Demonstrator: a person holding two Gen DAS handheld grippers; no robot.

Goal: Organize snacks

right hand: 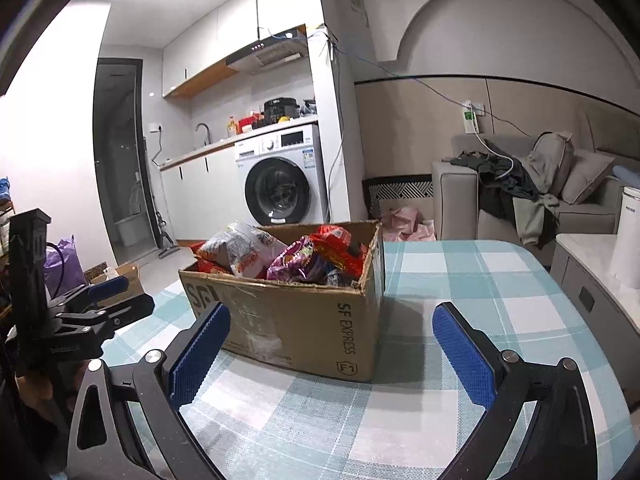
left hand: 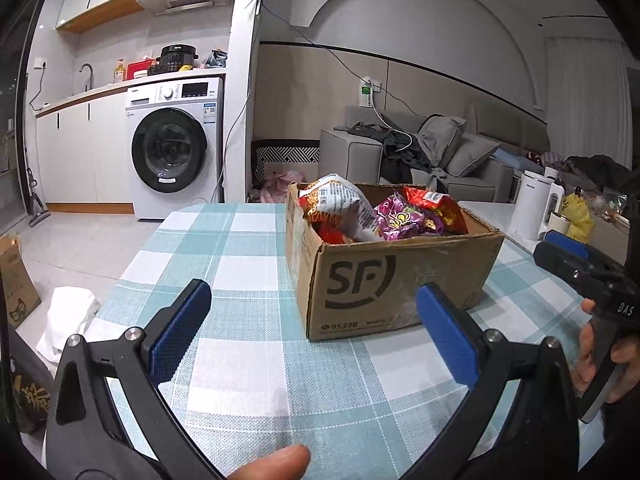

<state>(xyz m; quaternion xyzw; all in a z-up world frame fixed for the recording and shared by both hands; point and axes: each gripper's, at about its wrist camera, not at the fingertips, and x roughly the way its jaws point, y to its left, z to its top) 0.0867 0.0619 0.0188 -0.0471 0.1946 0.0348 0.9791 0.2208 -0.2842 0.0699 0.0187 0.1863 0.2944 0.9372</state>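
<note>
A brown cardboard SF box (left hand: pixel 400 280) stands on the blue-and-white checked tablecloth (left hand: pixel 248 360). It holds several snack bags: a white and red one (left hand: pixel 340 200), a purple one (left hand: pixel 404 216), a red one (left hand: pixel 440 204). My left gripper (left hand: pixel 314 308) is open and empty, just before the box's left front corner. My right gripper (right hand: pixel 332 328) is open and empty, facing the box (right hand: pixel 304 320) from its other side. The snack bags (right hand: pixel 288 260) fill the box to its rim. Each gripper shows in the other's view: the right one (left hand: pixel 576 256), the left one (right hand: pixel 104 300).
A white kettle (left hand: pixel 536 204) and a yellow bag (left hand: pixel 578 216) stand on a side counter at right. A washing machine (left hand: pixel 176 144), kitchen counter and grey sofa (left hand: pixel 440 152) lie behind. A white cloth (left hand: pixel 68 320) and a brown box lie on the floor at left.
</note>
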